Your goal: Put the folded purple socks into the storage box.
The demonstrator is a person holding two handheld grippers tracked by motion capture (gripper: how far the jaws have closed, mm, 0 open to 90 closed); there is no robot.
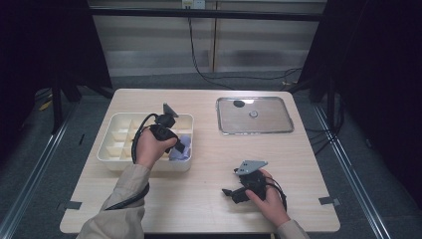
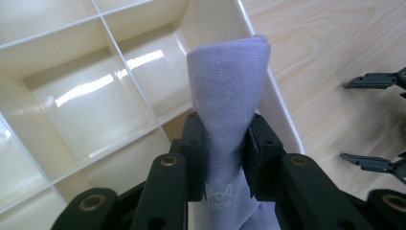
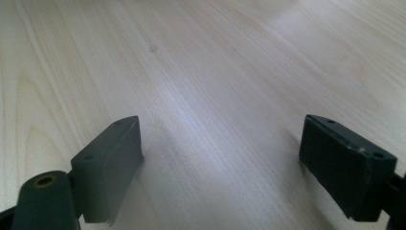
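A folded lavender cloth (image 2: 230,96) stands up between the jaws of my left gripper (image 2: 225,139), which is shut on it. In the high view the left gripper (image 1: 177,146) holds the cloth (image 1: 183,150) over the near right corner of a cream divided tray (image 1: 107,149). The tray's compartments (image 2: 86,96) look bare below the cloth. My right gripper (image 1: 230,193) rests low on the wooden table near the front edge, pointing left. In its own view its jaws (image 3: 220,163) stand wide open over bare wood with nothing between them.
A flat metal tray (image 1: 273,119) lies at the back right of the table (image 1: 209,159), with a small round piece (image 1: 253,114) and a dark spot (image 1: 239,103) on it. The right gripper's open jaws (image 2: 378,120) show beyond the cream tray's wall.
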